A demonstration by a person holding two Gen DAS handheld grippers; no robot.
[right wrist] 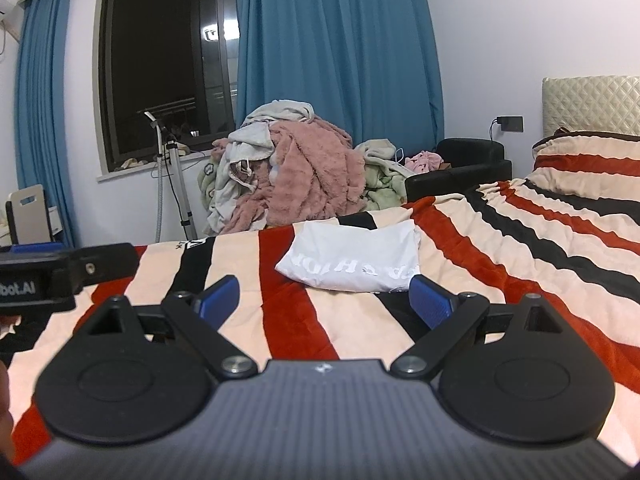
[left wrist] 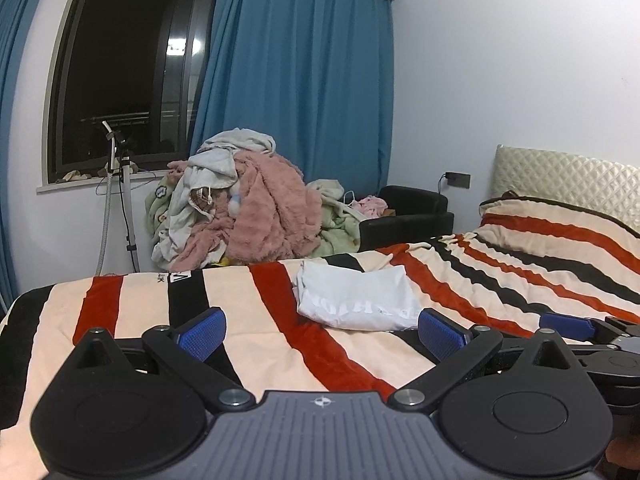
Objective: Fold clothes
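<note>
A white garment [left wrist: 358, 298] with grey lettering lies folded into a compact rectangle on the striped bed; the right wrist view shows the same garment [right wrist: 356, 258]. My left gripper [left wrist: 322, 334] is open just short of it, blue pads wide apart and empty. My right gripper [right wrist: 324, 298] is also open and empty, its pads flanking the garment's near edge from a short distance. The right gripper's blue finger [left wrist: 566, 326] shows at the right edge of the left wrist view. The left gripper's body [right wrist: 60, 274] shows at the left of the right wrist view.
The bed carries a cream, red and black striped blanket [left wrist: 256, 332] with a quilted headboard [left wrist: 560, 176] at the right. Beyond the bed a heap of pink, grey and green laundry [left wrist: 248, 208] sits under blue curtains [left wrist: 304, 80], beside a black armchair [left wrist: 412, 216] and a garment steamer pole [left wrist: 126, 200].
</note>
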